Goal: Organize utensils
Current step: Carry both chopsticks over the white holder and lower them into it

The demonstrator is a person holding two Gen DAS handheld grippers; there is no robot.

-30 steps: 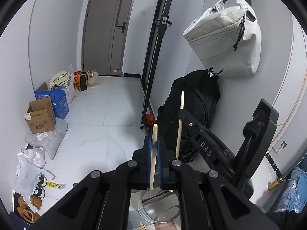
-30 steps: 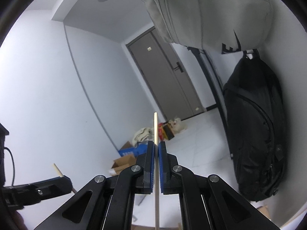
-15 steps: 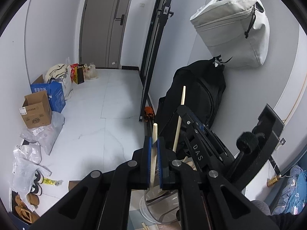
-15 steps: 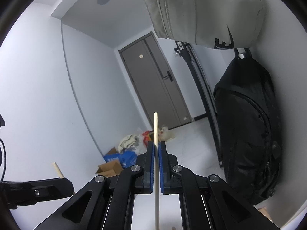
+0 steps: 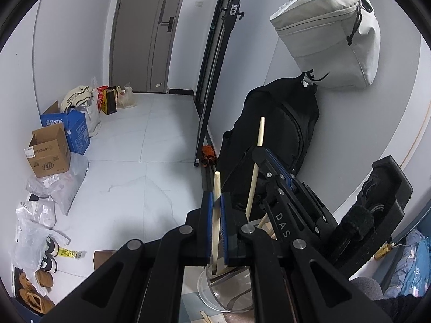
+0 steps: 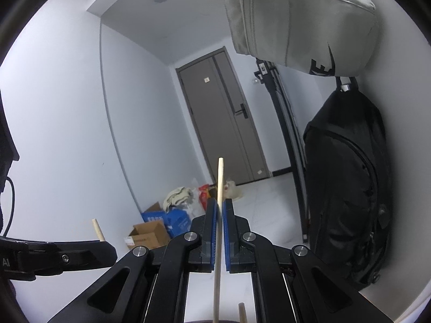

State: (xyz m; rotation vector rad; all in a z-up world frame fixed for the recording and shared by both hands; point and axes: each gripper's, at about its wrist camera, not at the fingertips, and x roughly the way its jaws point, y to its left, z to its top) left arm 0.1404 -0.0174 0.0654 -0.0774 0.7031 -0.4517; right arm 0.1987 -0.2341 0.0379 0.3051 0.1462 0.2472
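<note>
Left gripper (image 5: 214,215): blue-padded fingers (image 5: 206,223) pinching one wooden chopstick (image 5: 215,215), held near upright, its lower end reaching down into a clear plastic cup (image 5: 215,296) that stands below the gripper. Right gripper (image 6: 220,228): fingers (image 6: 211,226) pinching a second chopstick (image 6: 218,215), upright, its top well above the fingertips and its shaft running down out of view at the bottom edge. In the left view the right gripper (image 5: 265,156) shows at the right, just beside the left one, with its chopstick (image 5: 254,169) slanting down toward the cup; further wooden sticks (image 5: 265,222) lean inside the cup. In the right view the left gripper (image 6: 107,250) enters from the left edge with a chopstick tip (image 6: 97,228) above it; another stick end (image 6: 242,312) shows at the bottom edge. Surroundings: black backpack (image 5: 280,145) and pale grey bag (image 5: 331,35) hanging on the wall, grey door (image 5: 145,27), cardboard box (image 5: 48,150), blue box (image 5: 72,129), plastic bags (image 5: 35,215) on a white tiled floor (image 5: 140,161).
</note>
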